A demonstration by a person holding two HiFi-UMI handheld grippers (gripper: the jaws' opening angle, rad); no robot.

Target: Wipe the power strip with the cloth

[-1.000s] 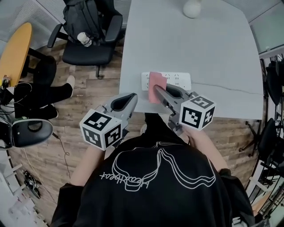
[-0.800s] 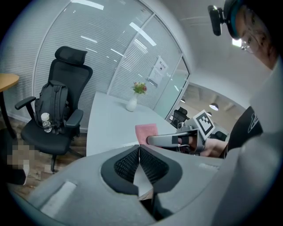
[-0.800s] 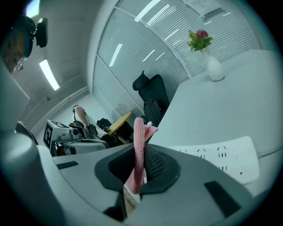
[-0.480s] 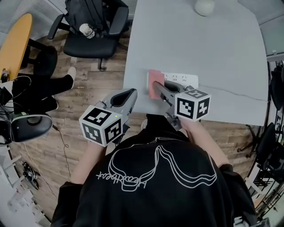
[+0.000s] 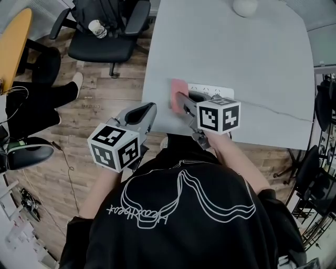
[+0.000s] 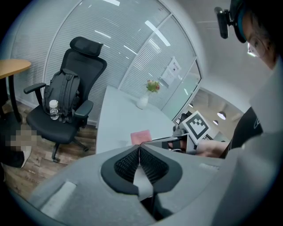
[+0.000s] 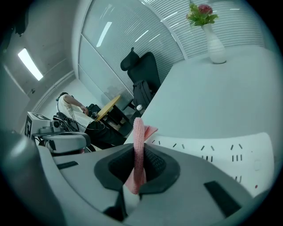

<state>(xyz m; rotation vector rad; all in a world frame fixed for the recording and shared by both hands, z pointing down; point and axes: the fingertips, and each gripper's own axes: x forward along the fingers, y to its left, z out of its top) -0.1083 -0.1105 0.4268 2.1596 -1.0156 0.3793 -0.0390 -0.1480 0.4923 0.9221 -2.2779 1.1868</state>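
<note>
A white power strip (image 5: 218, 90) lies near the front edge of the grey table (image 5: 226, 47), its cable running right. My right gripper (image 5: 180, 101) is shut on a pink cloth (image 5: 177, 93), which rests over the strip's left end. In the right gripper view the cloth (image 7: 138, 145) stands pinched edge-on between the jaws, with the power strip (image 7: 221, 152) just beyond. My left gripper (image 5: 148, 111) hovers off the table's left front corner, jaws shut on nothing; in its own view the pads (image 6: 132, 160) meet and the cloth (image 6: 141, 136) shows ahead.
A white vase (image 5: 245, 6) with flowers stands at the table's far side. A black office chair (image 5: 102, 37) carrying a backpack and bottle sits left of the table, beside a wooden round table (image 5: 11, 50). Another person's legs (image 5: 50, 100) rest on the wood floor at left.
The right gripper has slid the pink cloth leftward along the strip toward its left end. The left gripper stays shut, hovering beside the table corner.
</note>
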